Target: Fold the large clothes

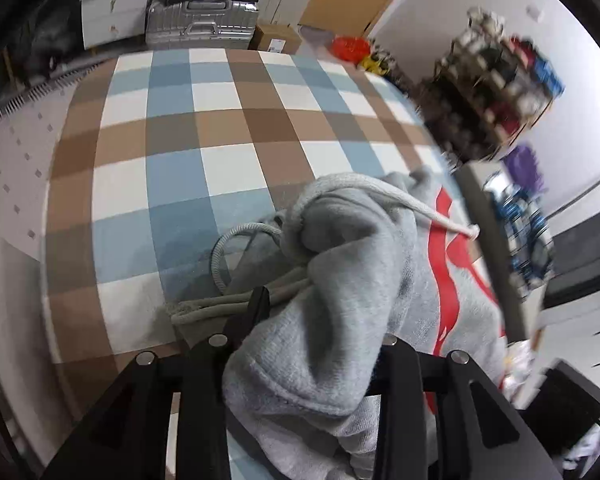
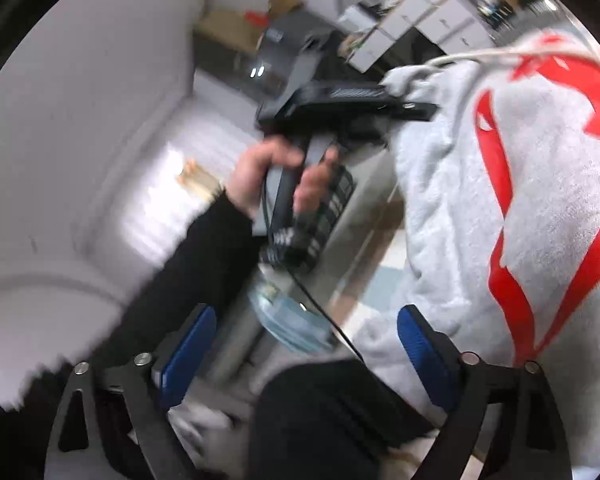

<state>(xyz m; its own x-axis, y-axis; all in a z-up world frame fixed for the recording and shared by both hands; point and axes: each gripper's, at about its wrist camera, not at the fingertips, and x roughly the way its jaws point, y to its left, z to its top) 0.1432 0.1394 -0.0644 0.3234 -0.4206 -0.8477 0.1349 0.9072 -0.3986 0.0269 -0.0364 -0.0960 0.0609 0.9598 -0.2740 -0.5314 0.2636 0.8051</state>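
**Hoodie pinched by the left jaws, right jaws spread and empty beside it**

The grey hoodie hangs bunched from the left gripper, whose jaws are pinching a thick wad of its fabric; only one dark finger shows, the other is buried under the cloth. From those jaws the hoodie runs up and away toward one o'clock in the left wrist view, its red print lying on the three o'clock side and a pale drawstring trailing across the top. Beneath it lies the bed with its checked blue, brown and white cover, open toward eleven and twelve o'clock. A loop of grey cord rests on the cover at about ten o'clock from the pinch.

In the right wrist view the right gripper has its jaws spread wide, blue pads showing, nothing between them but blurred background. The hoodie fills the two to four o'clock side, just beside the right-hand pad, though I cannot tell if it touches. A hand in a black sleeve holds the other gripper's handle at about eleven o'clock.

The coming move, I judge, turns on this: the cloth lies to the right of the open jaws, its length running top to bottom, so they must shift toward three o'clock to catch an edge.
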